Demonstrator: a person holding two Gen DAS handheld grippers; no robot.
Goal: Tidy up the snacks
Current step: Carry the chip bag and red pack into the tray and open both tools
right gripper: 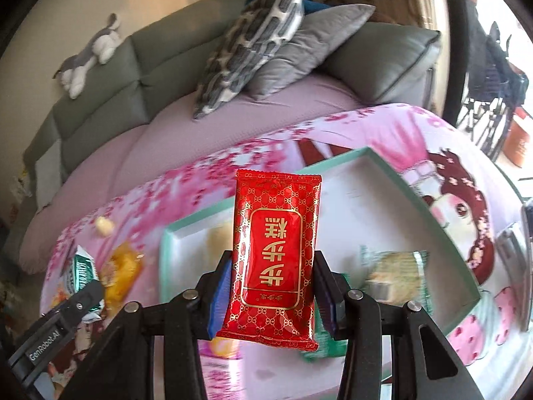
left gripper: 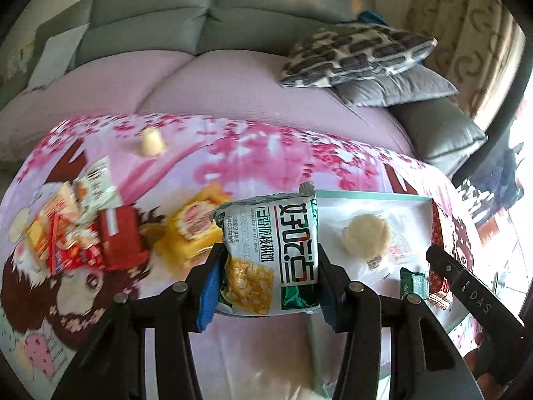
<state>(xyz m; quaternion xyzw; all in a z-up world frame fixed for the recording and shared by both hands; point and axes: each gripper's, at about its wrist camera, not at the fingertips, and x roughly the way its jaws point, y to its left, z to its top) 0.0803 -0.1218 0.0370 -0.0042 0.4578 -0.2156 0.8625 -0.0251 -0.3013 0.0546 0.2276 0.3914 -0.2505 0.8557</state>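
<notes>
Left gripper (left gripper: 266,266) is clamped on a white-and-green snack packet (left gripper: 266,253), held upright between the blue pads (left gripper: 210,286), just off the near-left corner of the teal-rimmed tray (left gripper: 369,194). Right gripper (right gripper: 271,283) is clamped on a red gold-patterned packet (right gripper: 274,253), held lengthwise above the near edge of the same tray (right gripper: 433,213).

Already in the tray: a round pale cake in clear wrap (left gripper: 368,235), a small green packet (left gripper: 414,283) near the front rim, and a blurred green-edged packet (right gripper: 394,275) on the right side. Whether those two green packets are one item cannot be told. Left of the tray, on the cartoon-print cloth (left gripper: 233,146), loose snacks remain: a yellow-wrapped cake (left gripper: 196,223), a red box (left gripper: 118,235), an orange-red pile (left gripper: 56,230), and a small cream cup (left gripper: 151,141) farther back.

Step judged to be carry-and-place into the tray. For a clean drop, each packet should be brought fully past the rim, lowered until nearly flat on a bare patch of tray floor, then released. Placement beside, not on, the round cake is advised. Both grippers converge on the tray, so staggered release is safer. Foil wrappers look slippery; squeeze should be kept until low.
</notes>
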